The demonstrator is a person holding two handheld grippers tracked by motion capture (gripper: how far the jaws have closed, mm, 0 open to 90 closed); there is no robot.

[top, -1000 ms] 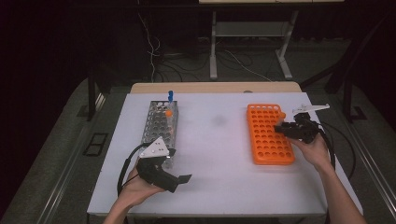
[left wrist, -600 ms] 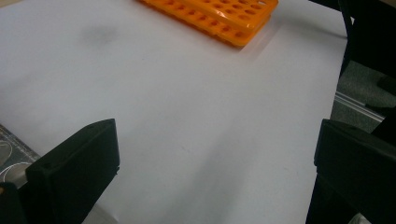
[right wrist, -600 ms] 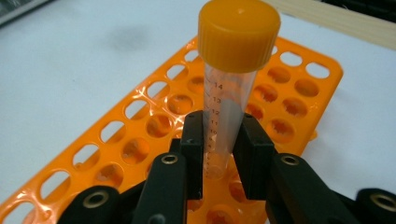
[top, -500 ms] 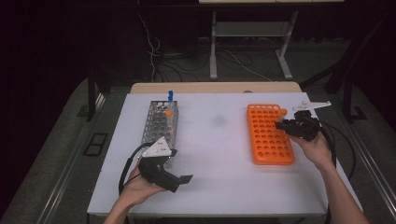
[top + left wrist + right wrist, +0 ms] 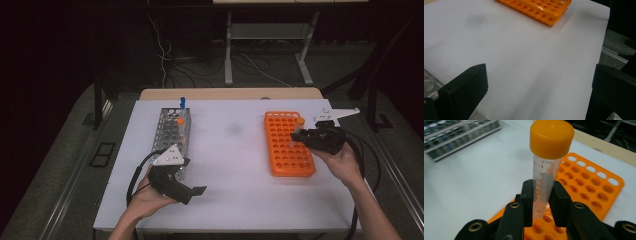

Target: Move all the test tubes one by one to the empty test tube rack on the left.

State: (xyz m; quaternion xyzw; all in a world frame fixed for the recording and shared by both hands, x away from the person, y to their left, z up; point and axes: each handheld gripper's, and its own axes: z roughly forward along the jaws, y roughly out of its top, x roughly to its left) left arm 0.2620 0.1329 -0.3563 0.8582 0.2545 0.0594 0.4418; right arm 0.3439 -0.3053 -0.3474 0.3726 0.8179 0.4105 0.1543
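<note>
My right gripper (image 5: 542, 195) is shut on a clear graduated tube (image 5: 543, 173) with an orange cap (image 5: 551, 138). It holds the tube upright, its tip just above the holes of the orange rack (image 5: 596, 195). From above, the right gripper (image 5: 299, 134) hangs over the far right part of the orange rack (image 5: 287, 150), the capped tube (image 5: 299, 120) sticking up from it. My left gripper (image 5: 198, 190) rests open in a hand near the table's front edge, beside the grey rack (image 5: 170, 137). Nothing sits between the jaws of the left gripper (image 5: 539, 82).
The grey rack holds an orange-capped tube (image 5: 180, 120) and a blue-capped tube (image 5: 182, 101) at its far end. The white table (image 5: 235, 165) lies bare between the racks. A wooden strip (image 5: 230, 93) runs along the far edge. Cables trail from both grippers.
The right gripper has risen a little over the orange rack with the tube in its jaws. The left hand and its gripper have stayed put.
</note>
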